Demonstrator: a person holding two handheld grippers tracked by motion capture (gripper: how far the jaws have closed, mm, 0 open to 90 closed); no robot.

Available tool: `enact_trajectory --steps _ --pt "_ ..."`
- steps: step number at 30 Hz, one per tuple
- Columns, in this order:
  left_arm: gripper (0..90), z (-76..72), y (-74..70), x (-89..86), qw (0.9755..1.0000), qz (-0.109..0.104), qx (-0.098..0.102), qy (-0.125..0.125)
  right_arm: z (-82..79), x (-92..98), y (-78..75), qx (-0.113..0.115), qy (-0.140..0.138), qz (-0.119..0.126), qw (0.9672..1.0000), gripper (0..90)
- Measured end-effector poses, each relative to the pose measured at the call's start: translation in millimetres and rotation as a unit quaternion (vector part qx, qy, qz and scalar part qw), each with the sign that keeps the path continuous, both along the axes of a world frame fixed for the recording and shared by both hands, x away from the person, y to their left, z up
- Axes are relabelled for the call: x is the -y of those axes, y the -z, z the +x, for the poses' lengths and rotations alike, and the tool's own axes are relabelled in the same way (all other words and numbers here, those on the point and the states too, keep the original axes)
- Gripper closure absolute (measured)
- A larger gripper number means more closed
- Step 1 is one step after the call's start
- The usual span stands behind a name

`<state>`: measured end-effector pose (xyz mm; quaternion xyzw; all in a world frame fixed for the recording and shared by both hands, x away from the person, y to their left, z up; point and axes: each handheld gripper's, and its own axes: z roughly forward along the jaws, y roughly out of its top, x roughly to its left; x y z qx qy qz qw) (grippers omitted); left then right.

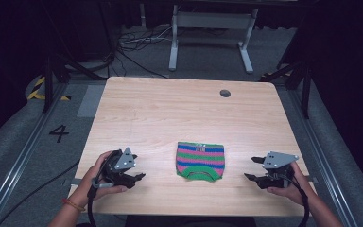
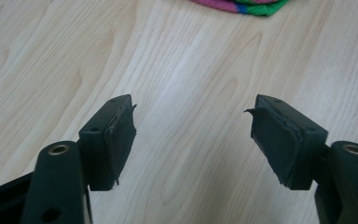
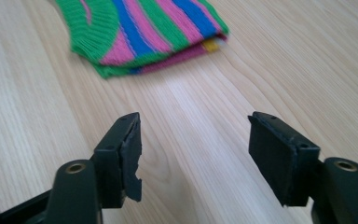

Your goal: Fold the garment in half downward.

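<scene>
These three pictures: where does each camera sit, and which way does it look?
High view: above the table's near side, looking forward and down; both forearms, left claw, right claw.
Left gripper view: rides the left claw, facing tabletop.
Right gripper view: rides the right claw, facing the striped knit.
All share the knit.

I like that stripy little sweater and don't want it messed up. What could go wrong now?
1. The folded striped sweater lies near the table's front edge; a careless nudge could perhaps slide it off.
2. The left hand-held gripper and right hand-held gripper are open on either side, apart from it. Pinching just the top layer might undo the fold.
3. The worn pads have ragged edges, which could snag the knit.
</scene>
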<state>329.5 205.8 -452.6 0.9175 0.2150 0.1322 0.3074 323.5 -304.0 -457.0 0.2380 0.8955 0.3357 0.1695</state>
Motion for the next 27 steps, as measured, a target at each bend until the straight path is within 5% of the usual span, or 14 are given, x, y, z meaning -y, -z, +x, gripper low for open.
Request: enact_trajectory --steps 8,19,27 --pt "26.5 -1.6 7.3 -22.3 0.9995 0.024 -0.004 -0.02 -7.6 33.4 12.1 -0.013 0.048 -0.007 0.9987 28.0" --pt "20.9 -9.9 23.1 -59.8 0.998 -0.016 -0.023 -0.056 -17.6 75.9 35.9 -0.032 0.129 0.027 0.9907 23.0" --pt "18.7 -17.1 42.2 -84.4 0.9929 -0.049 -0.057 -0.093 -27.7 96.4 46.1 -0.043 0.171 0.066 0.9822 19.7"
